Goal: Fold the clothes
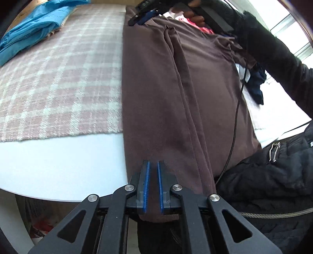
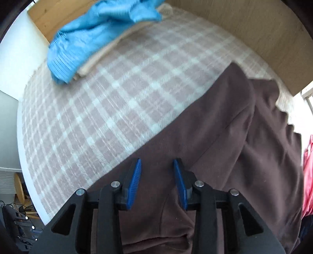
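A brown garment lies lengthwise on a pink plaid blanket, folded into a long strip whose near end hangs over the table edge. My left gripper is at that near end. Its blue pads are almost together, with brown cloth filling the narrow gap. In the right wrist view my right gripper hovers over the far end of the brown garment. Its pads stand apart and hold nothing. The left wrist view shows the right gripper at the top, held by a hand in a black sleeve.
Folded blue clothes lie on a beige piece at the blanket's far corner. Pink clothing and a dark blue garment lie beyond the brown one. The white table shows bare near me. A black cable hangs across, and a black jacket is close.
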The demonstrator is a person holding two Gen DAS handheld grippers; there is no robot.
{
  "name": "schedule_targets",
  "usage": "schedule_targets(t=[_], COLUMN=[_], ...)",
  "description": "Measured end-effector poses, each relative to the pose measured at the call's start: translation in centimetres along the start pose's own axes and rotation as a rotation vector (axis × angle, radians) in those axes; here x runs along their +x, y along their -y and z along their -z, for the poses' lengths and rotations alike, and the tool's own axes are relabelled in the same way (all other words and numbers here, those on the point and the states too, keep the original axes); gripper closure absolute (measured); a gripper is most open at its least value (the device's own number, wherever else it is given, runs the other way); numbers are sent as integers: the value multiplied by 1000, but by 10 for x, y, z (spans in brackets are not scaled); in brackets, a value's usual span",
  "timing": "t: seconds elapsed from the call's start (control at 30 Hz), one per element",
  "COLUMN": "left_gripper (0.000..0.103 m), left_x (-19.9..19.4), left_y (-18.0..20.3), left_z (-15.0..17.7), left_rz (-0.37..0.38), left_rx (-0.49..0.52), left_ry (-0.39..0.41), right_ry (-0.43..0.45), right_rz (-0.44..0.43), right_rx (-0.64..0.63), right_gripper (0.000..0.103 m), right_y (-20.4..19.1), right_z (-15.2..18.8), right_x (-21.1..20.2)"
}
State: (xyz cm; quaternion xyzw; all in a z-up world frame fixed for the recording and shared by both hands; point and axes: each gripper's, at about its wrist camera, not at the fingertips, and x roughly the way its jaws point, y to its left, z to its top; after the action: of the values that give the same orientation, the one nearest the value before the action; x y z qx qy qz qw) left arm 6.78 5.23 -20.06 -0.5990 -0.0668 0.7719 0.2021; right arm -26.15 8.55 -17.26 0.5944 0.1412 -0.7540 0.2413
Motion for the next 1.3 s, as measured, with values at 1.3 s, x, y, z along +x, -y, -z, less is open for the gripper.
schedule_targets(t=[1.3], left_gripper=[92], left_x=[48], left_y=[227], left_z=[-20], left_rz=[155], left_rx=[373], left_ry=[39], right_ry=[349], right_rz=[232], right_rx=[727], right_gripper=[59], right_y=[198], right_z=[404], right_x=[-260])
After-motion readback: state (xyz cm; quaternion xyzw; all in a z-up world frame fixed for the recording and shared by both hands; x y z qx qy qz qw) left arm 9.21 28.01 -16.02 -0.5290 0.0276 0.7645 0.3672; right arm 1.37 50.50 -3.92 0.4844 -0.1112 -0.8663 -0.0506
